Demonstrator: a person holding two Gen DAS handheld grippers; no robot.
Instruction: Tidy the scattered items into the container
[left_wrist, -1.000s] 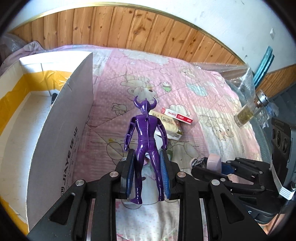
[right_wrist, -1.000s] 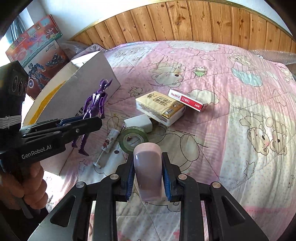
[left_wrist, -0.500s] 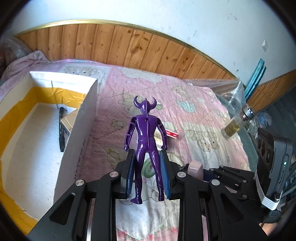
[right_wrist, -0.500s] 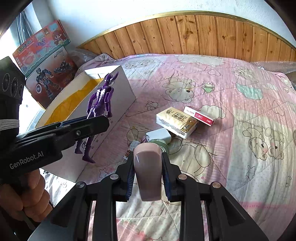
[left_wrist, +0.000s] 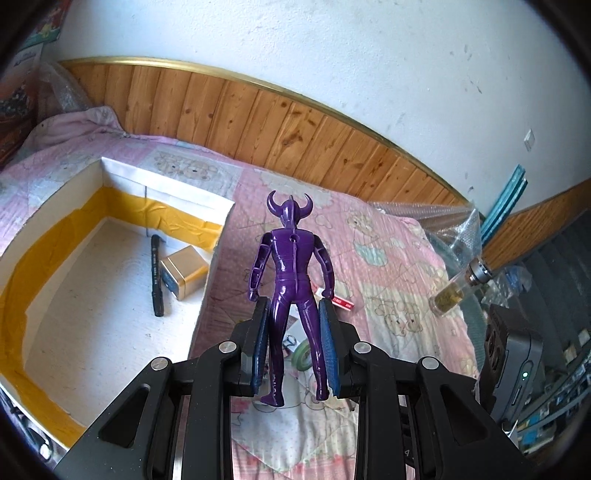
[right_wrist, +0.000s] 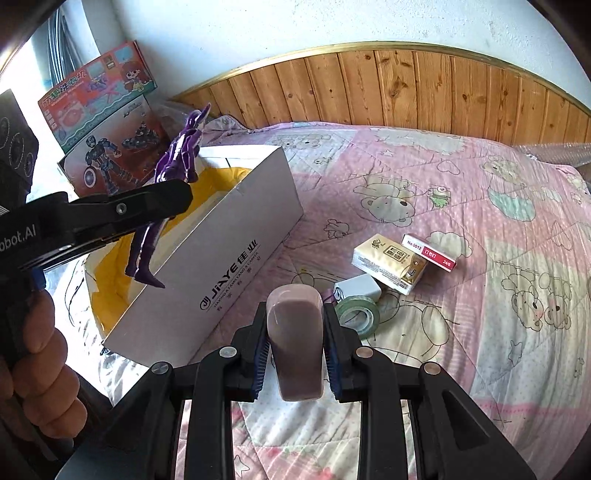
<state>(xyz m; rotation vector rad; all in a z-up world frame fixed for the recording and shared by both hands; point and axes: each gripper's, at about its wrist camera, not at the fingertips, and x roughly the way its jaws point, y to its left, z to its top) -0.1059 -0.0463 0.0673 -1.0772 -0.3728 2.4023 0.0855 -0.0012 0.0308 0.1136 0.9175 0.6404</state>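
Left gripper (left_wrist: 293, 343): jaws partly closed, both blue pads pressing on the legs of a purple horned figure (left_wrist: 291, 273). The figure stands upright between the pads, back to the camera, feet hanging below the pad line and clear of the bedding. In the right wrist view the same figure (right_wrist: 173, 173) is held in the air over the near wall of the box, its feet above the rim.

Right gripper (right_wrist: 294, 345): jaws partly closed, pads clamped on either side of a mauve rounded block (right_wrist: 294, 343). The block sits upright and is carried above the quilt (right_wrist: 461, 206), near the box's corner.

Container: a white cardboard box (right_wrist: 236, 254) with yellow tape lining its inner walls lies on the bed, to the left of both grippers. Inside it, on the floor, lie a black pen (left_wrist: 156, 275) and a gold tin (left_wrist: 183, 271), just beside each other.

Loose items on the quilt beyond the right gripper: a green tape roll (right_wrist: 357, 315), a white adapter (right_wrist: 357, 289) touching it, then a cream tissue pack (right_wrist: 389, 263) and a red-and-white flat box (right_wrist: 428, 252) side by side.

A hand (right_wrist: 33, 373) grips the left gripper's handle at the frame's left edge.
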